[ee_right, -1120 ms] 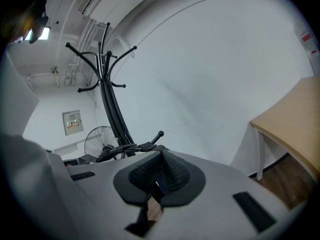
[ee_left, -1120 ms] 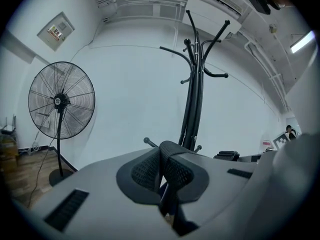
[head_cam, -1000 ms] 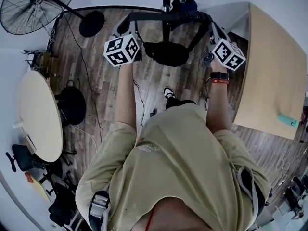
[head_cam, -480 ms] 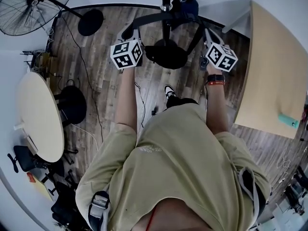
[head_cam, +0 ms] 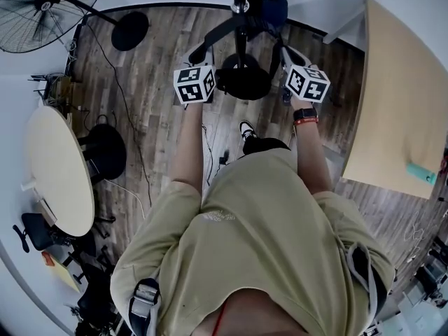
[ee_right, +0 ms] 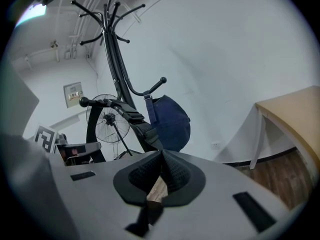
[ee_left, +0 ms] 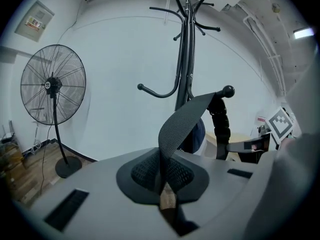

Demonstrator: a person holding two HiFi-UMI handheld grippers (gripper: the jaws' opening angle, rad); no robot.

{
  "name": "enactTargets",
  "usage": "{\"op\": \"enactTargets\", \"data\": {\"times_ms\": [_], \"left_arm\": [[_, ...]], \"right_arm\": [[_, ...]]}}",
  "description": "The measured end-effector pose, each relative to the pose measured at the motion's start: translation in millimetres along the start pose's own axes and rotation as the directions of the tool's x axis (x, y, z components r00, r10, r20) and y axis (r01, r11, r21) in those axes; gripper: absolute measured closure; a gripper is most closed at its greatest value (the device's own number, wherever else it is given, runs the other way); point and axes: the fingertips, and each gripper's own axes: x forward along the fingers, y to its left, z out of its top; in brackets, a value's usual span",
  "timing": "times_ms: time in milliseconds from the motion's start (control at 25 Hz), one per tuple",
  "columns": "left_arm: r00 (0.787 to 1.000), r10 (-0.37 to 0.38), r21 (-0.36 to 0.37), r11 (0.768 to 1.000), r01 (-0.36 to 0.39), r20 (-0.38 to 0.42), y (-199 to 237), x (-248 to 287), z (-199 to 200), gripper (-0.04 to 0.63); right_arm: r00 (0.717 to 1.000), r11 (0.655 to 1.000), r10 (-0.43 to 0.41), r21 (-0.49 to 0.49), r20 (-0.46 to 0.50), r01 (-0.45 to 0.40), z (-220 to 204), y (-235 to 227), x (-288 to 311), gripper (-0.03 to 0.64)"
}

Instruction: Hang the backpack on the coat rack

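Left gripper (ee_left: 167, 186) jaws clamp the strap (ee_left: 182, 121); right gripper (ee_right: 159, 176) jaws clamp the other strap (ee_right: 142, 128). Right gripper view shows the navy backpack (ee_right: 170, 121) at the coat rack (ee_right: 116, 59); in the left gripper view the strap mostly hides it.

strap (ee_left: 182, 126): matt black woven webbing | backpack (ee_right: 170, 121): navy cloth | rack (ee_left: 185, 59): smooth black metal | floor (head_cam: 154, 68): grained wood planks | bench (head_cam: 399, 96): pale matt wood | left tool (ee_left: 166, 186): matt grey plastic, rough black pads (ee_left: 145, 173)
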Motion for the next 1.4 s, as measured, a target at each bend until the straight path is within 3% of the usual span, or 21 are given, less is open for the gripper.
{"op": "enactTargets", "data": {"times_ms": [560, 680, 1000, 1160, 1400], "left_arm": [[0.993, -0.094, -0.031, 0.995, 0.092, -0.076, -42, 32, -44, 0.571], [0.992, -0.104, -0.055, 0.993, 0.1, -0.073, -45, 32, -45, 0.569], [0.99, -0.115, -0.03, 0.993, 0.113, -0.082, -54, 28, -40, 0.568], [0.992, -0.107, -0.038, 0.994, 0.104, -0.073, -56, 21, -37, 0.502], [0.995, -0.089, -0.028, 0.996, 0.088, -0.044, -52, 1, -30, 0.491]], "right_arm": [[0.992, 0.996, 0.079, -0.025, -0.095, -0.082, -47, 32, 33, 0.598], [0.993, 0.997, 0.073, -0.031, -0.097, -0.077, -48, 34, 34, 0.598], [0.987, 0.992, 0.093, -0.077, -0.134, -0.104, -57, 51, 40, 0.58], [0.987, 0.993, 0.098, -0.05, -0.13, -0.105, -59, 50, 39, 0.574], [0.991, 0.994, 0.101, -0.021, -0.093, -0.103, -52, 51, 21, 0.574]]}}
